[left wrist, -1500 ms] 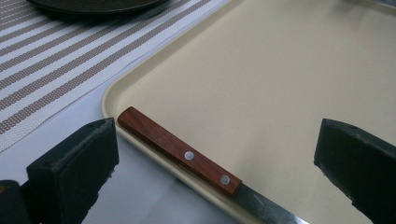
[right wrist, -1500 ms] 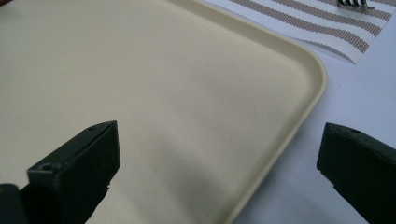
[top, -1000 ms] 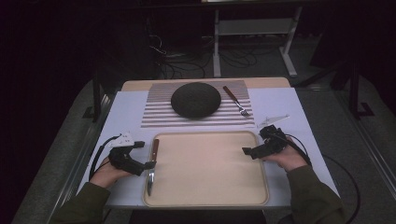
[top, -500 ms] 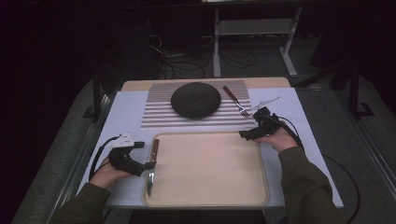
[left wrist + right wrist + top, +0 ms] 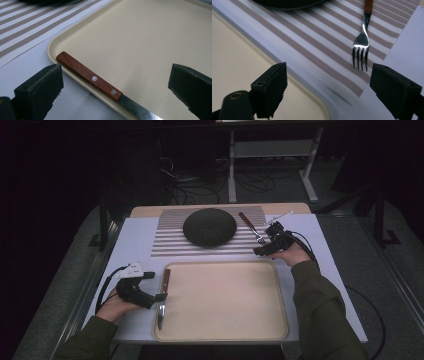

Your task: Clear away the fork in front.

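A knife (image 5: 162,292) with a brown wooden handle (image 5: 88,76) lies along the left rim of the beige tray (image 5: 225,335). My left gripper (image 5: 159,296) sits low beside it and is open (image 5: 117,73), with the handle lying between and just ahead of the jaws, untouched. A wooden-handled fork (image 5: 251,227) rests on the striped placemat (image 5: 170,242), tines toward me (image 5: 360,53). My right gripper (image 5: 258,252) hovers close before the tines. Its jaws (image 5: 330,73) have just been closing a little but stand wide, with nothing between the pads.
A dark round plate (image 5: 209,226) sits on the placemat, left of the fork. A white cloth (image 5: 137,237) covers the table under mat and tray. A small white stick-like item (image 5: 280,216) lies at the far right. Cables trail from both grippers.
My right hand has left the tray's right edge and travelled away from me onto the placemat, ending at the fork's tines. The left hand and the knife have stayed put.
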{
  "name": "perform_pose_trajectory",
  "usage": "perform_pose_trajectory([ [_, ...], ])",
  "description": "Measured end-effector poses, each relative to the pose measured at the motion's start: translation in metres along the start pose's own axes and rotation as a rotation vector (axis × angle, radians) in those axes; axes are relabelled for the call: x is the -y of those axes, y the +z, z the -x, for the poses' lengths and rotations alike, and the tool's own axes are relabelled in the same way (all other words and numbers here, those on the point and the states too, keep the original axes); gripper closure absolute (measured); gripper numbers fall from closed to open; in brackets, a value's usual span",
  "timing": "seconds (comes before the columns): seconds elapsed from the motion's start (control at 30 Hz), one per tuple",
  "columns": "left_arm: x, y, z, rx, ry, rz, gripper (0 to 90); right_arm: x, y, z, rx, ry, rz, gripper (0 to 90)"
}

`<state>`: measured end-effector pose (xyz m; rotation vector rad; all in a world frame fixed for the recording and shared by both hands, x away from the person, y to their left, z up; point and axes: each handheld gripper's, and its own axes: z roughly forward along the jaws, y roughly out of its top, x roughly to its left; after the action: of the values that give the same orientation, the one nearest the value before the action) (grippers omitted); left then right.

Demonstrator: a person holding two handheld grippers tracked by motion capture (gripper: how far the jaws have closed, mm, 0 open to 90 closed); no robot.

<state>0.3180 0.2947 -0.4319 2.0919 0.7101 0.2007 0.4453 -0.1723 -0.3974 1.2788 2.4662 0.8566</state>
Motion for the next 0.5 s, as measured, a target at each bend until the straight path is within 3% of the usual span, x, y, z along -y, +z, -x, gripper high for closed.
perform_pose_trajectory([
  [0.27, 0.000, 0.000, 0.000, 0.003, 0.001, -0.001, 0.0, -0.022, 0.005, 0.015, -0.003, 0.017, -0.021, 25.0],
  [0.5, 0.000, 0.000, 0.000, 0.004, -0.001, 0.001, 0.0, -0.037, 0.020, 0.026, 0.006, 0.014, -0.070, 37.0],
])
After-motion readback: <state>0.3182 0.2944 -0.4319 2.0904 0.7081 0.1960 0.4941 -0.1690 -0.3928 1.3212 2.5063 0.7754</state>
